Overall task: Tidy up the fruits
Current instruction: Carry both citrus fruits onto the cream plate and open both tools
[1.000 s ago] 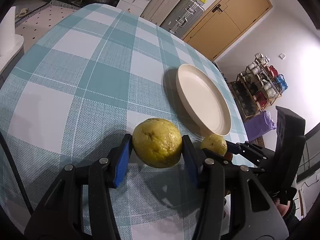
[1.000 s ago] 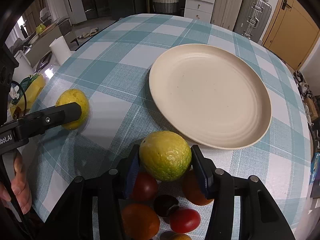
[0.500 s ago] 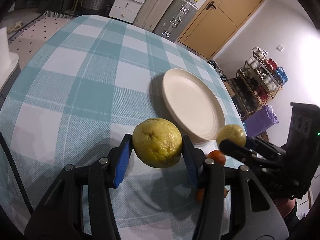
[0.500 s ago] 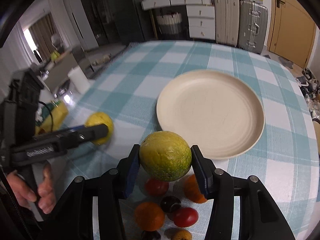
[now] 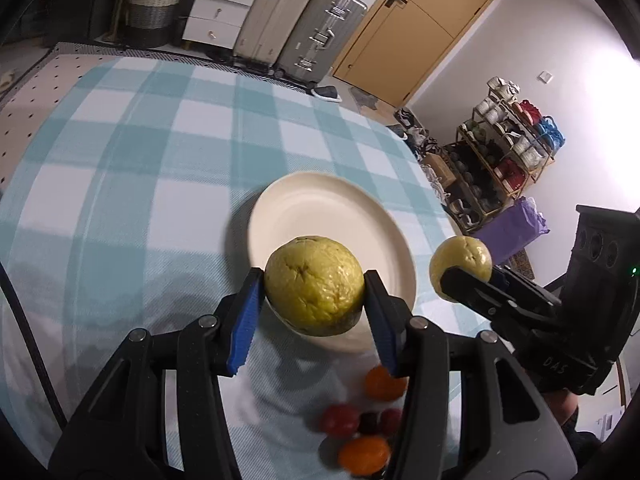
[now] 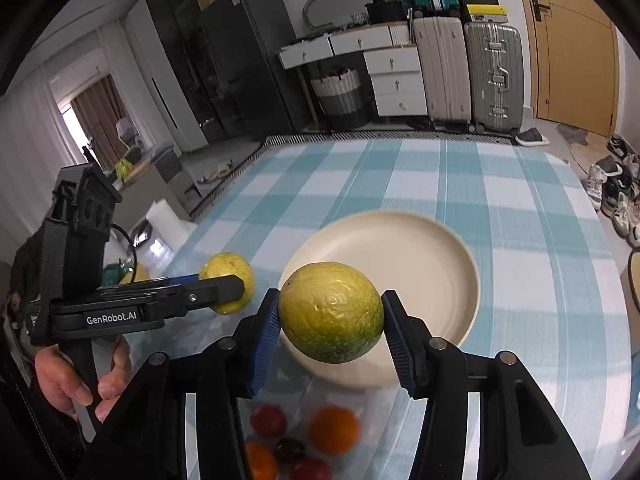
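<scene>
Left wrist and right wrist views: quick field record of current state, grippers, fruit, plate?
left gripper: shut on yellow fruit, in the air
right gripper: shut on yellow-green fruit, in the air
plate: cream, empty, on the checked tablecloth
small fruits: red, orange and dark ones loose on the cloth, near side of the plate
hand: grips the left gripper's handle

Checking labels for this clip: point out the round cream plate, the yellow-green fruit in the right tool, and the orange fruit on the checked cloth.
Round cream plate (image 6: pixel 436 248), right wrist view, bare centre.
Yellow-green fruit (image 6: pixel 331 312), right wrist view, front skin.
Orange fruit (image 6: pixel 334 429), right wrist view, top.
</scene>
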### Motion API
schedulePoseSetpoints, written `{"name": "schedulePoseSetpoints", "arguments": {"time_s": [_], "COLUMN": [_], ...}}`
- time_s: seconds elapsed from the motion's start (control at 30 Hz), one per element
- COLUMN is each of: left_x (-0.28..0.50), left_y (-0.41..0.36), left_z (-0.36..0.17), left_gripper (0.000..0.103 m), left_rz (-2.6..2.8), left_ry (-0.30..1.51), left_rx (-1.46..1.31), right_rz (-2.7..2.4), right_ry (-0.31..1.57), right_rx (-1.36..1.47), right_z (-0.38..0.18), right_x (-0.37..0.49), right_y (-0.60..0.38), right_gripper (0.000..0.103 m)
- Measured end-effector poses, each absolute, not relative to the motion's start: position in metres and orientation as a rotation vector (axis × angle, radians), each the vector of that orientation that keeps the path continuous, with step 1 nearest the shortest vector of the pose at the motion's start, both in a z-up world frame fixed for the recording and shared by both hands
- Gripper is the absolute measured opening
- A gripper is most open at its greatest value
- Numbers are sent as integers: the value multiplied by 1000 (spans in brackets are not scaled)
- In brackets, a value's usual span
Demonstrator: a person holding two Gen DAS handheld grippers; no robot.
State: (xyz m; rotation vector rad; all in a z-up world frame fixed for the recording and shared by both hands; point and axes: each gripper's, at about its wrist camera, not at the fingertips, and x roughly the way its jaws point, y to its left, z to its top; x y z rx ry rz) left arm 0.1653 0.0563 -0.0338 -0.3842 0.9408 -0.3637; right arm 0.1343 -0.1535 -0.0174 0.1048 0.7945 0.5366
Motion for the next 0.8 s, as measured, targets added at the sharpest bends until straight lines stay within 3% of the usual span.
{"name": "schedulePoseSetpoints", "arguments": {"time_s": [0.4, 0.8], "left_x": [243, 290], "left_y": [26, 5], "left_z": [-23, -65], "left_gripper": [47, 47], "left_rz": [-419, -440], "left_ry": [976, 1061], "left_rx": [-371, -399], "right_rz": [532, 521], "right_ry": [763, 826], "right_rx": [155, 150], "right_z": [-28, -71], "right_x": [195, 234], "right_y": [-175, -173], "right_gripper": [51, 51]}}
